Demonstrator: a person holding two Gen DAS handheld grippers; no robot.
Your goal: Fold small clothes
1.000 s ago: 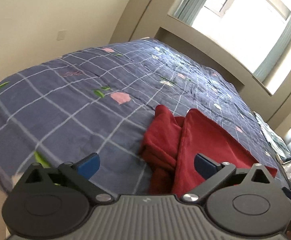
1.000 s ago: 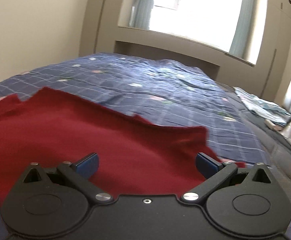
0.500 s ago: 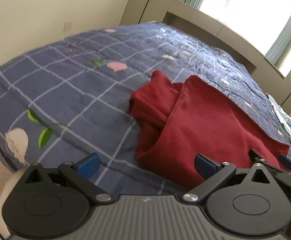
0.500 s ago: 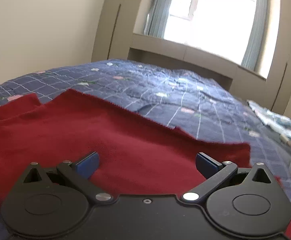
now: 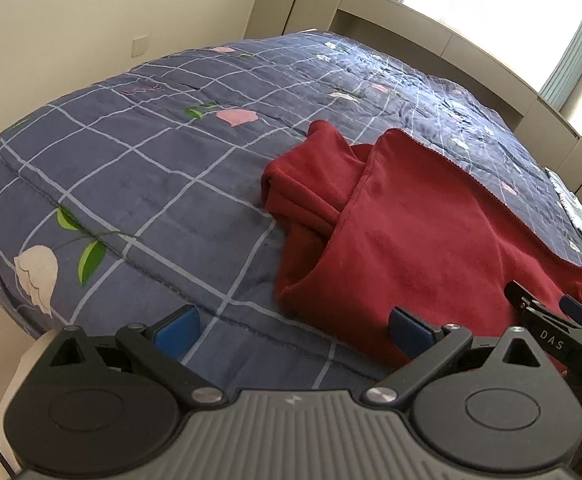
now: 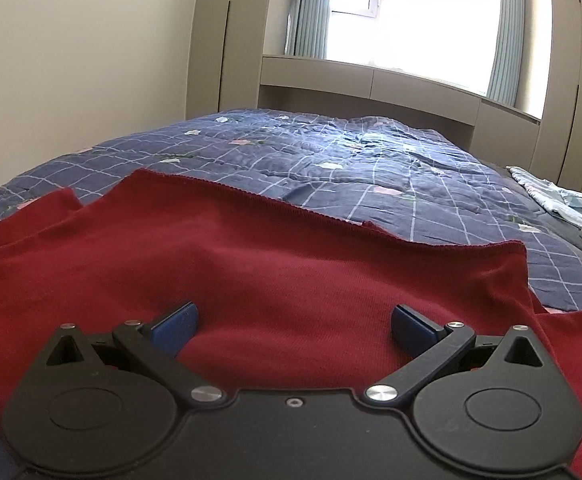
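The red top (image 5: 419, 232) lies spread at the near edge of the bed (image 5: 139, 184), one sleeve bunched at its left. Both my left gripper (image 5: 291, 330) and right gripper (image 6: 293, 326) hang with jaws apart, empty — I'd pinch the near hem's corners evenly, then lift together.

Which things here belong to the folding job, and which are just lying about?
Belongs to the job:
red garment
left gripper, open
right gripper, open

Just lying about:
blue checked quilt underneath
pale blue cloth at the bed's far right edge
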